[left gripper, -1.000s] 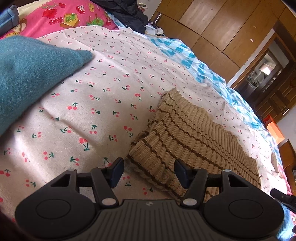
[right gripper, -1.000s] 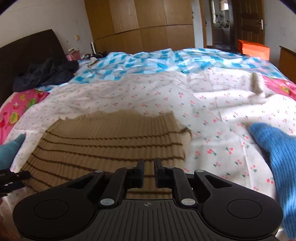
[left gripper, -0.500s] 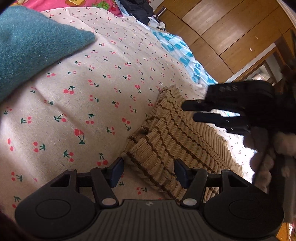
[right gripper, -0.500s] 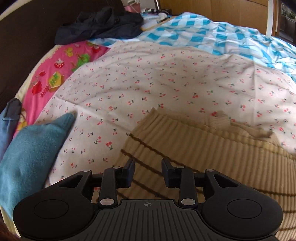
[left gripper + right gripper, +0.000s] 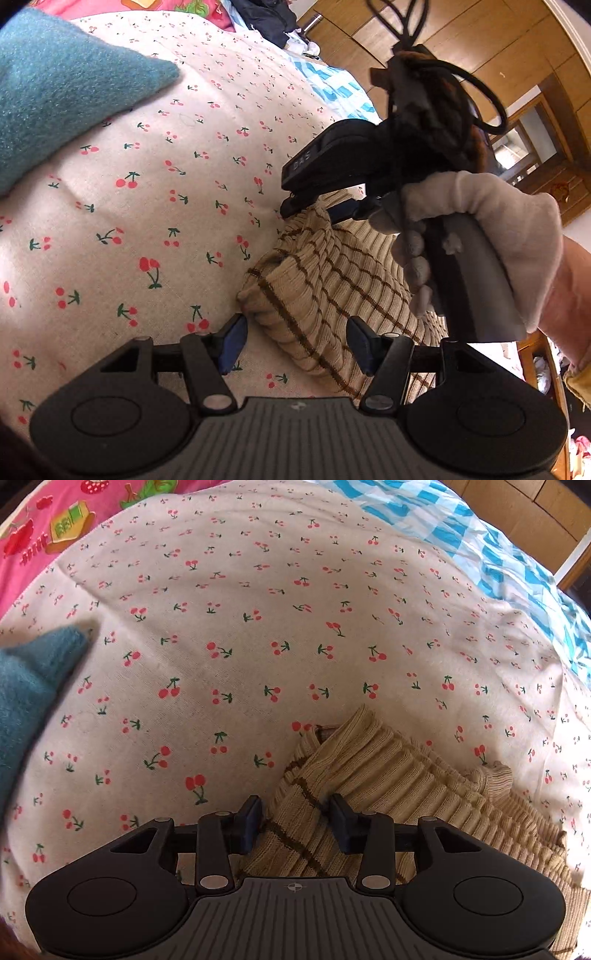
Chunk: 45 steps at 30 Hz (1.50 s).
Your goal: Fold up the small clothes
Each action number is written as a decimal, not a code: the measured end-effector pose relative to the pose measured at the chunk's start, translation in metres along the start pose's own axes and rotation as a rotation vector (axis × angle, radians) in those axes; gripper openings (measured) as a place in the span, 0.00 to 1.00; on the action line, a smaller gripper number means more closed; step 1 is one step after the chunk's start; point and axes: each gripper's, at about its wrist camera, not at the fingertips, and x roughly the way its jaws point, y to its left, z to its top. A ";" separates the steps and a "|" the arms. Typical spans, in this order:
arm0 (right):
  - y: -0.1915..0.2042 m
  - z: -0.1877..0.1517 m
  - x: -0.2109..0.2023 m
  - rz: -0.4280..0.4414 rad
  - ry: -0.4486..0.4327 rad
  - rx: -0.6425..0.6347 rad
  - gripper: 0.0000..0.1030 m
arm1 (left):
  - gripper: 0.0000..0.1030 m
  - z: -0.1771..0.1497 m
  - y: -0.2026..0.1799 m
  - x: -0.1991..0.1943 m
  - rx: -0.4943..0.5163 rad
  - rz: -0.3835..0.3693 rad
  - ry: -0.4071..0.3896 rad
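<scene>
A tan ribbed sweater with thin brown stripes (image 5: 332,288) lies folded on the cherry-print sheet (image 5: 147,184). My left gripper (image 5: 297,332) stands open over its near left corner, with the folded edge between the jaws and no pad pressing on it. A gloved hand (image 5: 480,229) holds my right gripper (image 5: 314,208) at the sweater's far left corner, pointing steeply down. In the right wrist view, the right gripper (image 5: 295,819) has its jaws opening, and a bunched fold of the sweater (image 5: 369,775) sits loosely between them.
A teal knitted cloth (image 5: 55,92) lies to the left on the sheet (image 5: 258,627); its tip (image 5: 26,694) shows in the right wrist view. A pink patterned cover (image 5: 55,517) and a blue chequered blanket (image 5: 498,554) lie beyond. Wooden wardrobes (image 5: 461,55) stand behind the bed.
My right gripper swung leftward across the sweater to its far left corner, tipped downward, and its jaws went from nearly shut to wide. It now shows in the left wrist view. The left gripper barely moved.
</scene>
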 end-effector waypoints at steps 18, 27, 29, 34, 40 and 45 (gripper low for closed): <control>-0.052 -0.017 -0.060 0.155 -0.143 0.114 0.12 | 0.77 -0.005 -0.014 0.016 0.034 0.055 -0.057; -0.106 -0.042 -0.092 0.276 -0.222 0.237 0.12 | 0.74 -0.012 -0.033 0.001 0.085 0.101 -0.114; -0.117 -0.049 -0.098 0.298 -0.236 0.259 0.12 | 0.74 -0.010 -0.042 0.007 0.102 0.105 -0.122; -0.144 -0.067 -0.112 0.330 -0.266 0.302 0.12 | 0.26 -0.016 -0.086 0.011 0.257 0.057 -0.108; -0.204 -0.105 -0.148 0.351 -0.346 0.382 0.12 | 0.21 -0.044 -0.159 -0.005 0.440 -0.095 -0.096; -0.272 -0.156 -0.157 0.321 -0.384 0.508 0.12 | 0.21 -0.079 -0.208 0.014 0.573 -0.173 -0.027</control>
